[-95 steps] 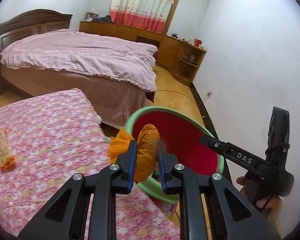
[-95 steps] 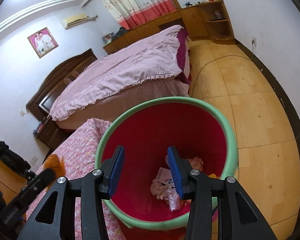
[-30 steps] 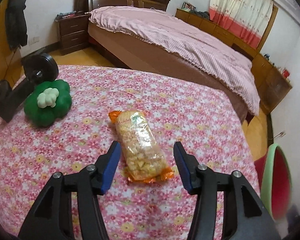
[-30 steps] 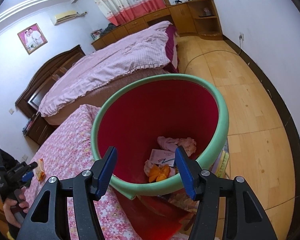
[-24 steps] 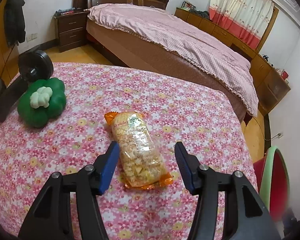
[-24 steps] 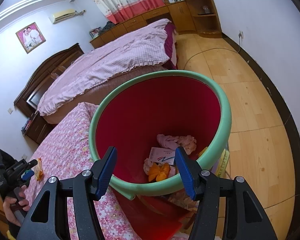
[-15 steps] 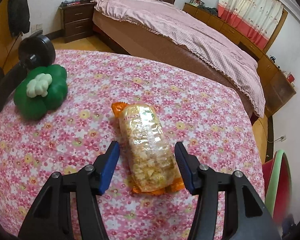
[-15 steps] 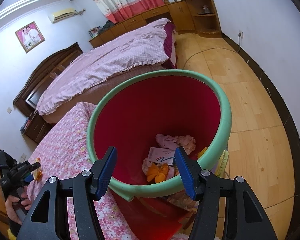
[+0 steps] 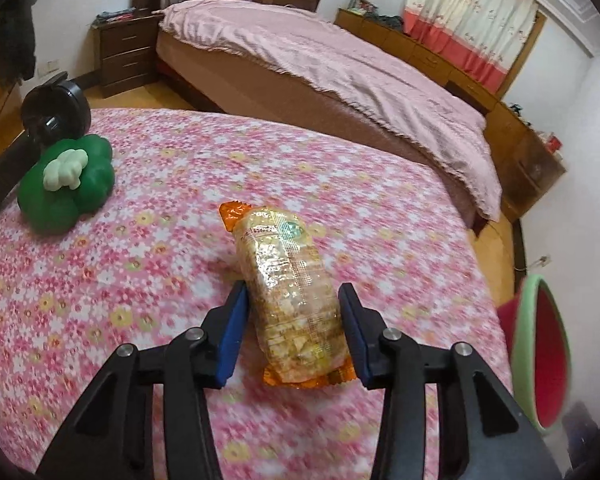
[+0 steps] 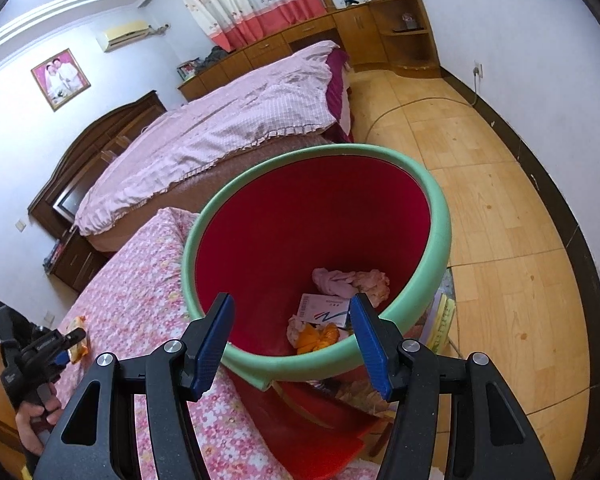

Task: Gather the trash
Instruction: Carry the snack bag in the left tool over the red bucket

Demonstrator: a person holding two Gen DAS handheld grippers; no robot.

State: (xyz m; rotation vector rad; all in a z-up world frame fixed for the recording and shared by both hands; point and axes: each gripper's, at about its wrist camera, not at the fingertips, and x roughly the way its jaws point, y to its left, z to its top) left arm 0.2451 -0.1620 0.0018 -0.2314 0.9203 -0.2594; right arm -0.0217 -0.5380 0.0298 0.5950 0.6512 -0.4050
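A clear snack packet with orange ends [image 9: 288,288] lies on the table's pink flowered cloth [image 9: 140,260]. My left gripper [image 9: 294,320] straddles the packet's near half and its jaws are closing; the blue pads stand just off its sides. A red bin with a green rim [image 10: 440,216] tilts toward the table's edge, and shows at the right in the left wrist view [image 9: 524,320]. Inside it lie an orange bag [image 10: 316,336], a white card [image 10: 324,306] and crumpled pink paper [image 10: 352,280]. My right gripper [image 10: 292,320] hangs open over the bin's near rim, holding nothing.
A green toy with a white top [image 9: 66,184] and a black round device [image 9: 56,112] sit at the table's far left. A large bed with a pink cover [image 9: 320,56] stands beyond. A hand [image 10: 32,420] holds the left gripper. Wooden floor lies right of the bin.
My left gripper dropped the orange bag into the bin, swung over to the snack packet and its jaws have narrowed around it. The right gripper has stayed over the bin.
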